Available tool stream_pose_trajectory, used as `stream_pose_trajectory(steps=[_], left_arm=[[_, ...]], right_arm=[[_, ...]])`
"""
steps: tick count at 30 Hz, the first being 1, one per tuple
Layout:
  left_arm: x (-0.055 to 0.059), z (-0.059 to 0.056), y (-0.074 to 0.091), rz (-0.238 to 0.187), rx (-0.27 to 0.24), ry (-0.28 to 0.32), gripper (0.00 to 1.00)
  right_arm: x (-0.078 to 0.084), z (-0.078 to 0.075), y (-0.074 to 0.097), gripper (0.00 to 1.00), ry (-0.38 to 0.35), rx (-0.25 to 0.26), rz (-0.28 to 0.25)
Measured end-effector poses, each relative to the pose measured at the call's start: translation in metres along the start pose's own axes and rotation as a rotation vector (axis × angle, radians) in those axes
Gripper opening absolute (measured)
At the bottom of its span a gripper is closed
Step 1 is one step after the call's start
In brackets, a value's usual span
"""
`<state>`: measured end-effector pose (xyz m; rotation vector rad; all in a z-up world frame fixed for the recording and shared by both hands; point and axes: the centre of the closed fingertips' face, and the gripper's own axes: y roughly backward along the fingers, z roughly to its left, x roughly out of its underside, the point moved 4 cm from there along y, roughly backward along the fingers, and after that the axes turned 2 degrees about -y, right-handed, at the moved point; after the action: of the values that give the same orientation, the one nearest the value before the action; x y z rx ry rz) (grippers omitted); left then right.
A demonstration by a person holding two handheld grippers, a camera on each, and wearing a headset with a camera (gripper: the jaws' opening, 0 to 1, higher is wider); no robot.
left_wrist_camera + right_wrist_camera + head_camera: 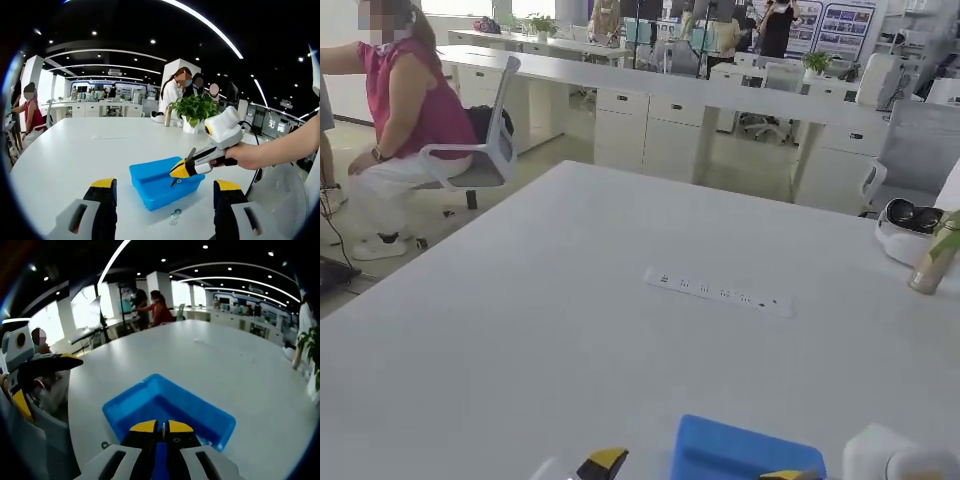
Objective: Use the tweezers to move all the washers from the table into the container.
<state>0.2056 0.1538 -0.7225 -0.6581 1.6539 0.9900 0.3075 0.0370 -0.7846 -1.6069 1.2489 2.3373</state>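
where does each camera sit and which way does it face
Head view: on the person's head, looking forward and down over the white table; a yellow gripper tip at the bottom edge.
Left gripper view: on the left gripper, open jaws rising from below, facing the blue plastic container, small metal washers and the right gripper in a hand.
Right gripper view: on the right gripper, shut on thin metal tweezers, facing the container with the left gripper at left.
Shared: both gripper views show the container and the other gripper.

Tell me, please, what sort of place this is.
Most likely an open-plan office: rows of white desks with drawer cabinets, a white swivel chair and a white power strip set in the white worktable.
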Motion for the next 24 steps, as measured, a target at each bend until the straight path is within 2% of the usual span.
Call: stream_pose_trajectory(steps=[11, 17, 21, 24], left_arm=[[0.0013, 0.0007, -0.0006, 0.008, -0.001, -0.005, 0.80], [0.0015, 0.0016, -0.0005, 0.010, -0.003, -0.005, 0.79], [-0.0021, 0.0003, -0.0006, -0.017, 0.006, 0.013, 0.81], [0.0003, 0.0005, -0.0009, 0.002, 0.005, 0.006, 0.80]], right_arm=[[0.0043, -0.0003, -0.0030, 0.03, 0.027, 0.008, 0.019], [0.0047, 0.0006, -0.0029, 0.03, 0.023, 0.003, 0.012], [0.0049, 0.0008, -0.0030, 0.03, 0.034, 0.004, 0.007], [0.0053, 0.0016, -0.0027, 0.03, 0.032, 0.002, 0.005]])
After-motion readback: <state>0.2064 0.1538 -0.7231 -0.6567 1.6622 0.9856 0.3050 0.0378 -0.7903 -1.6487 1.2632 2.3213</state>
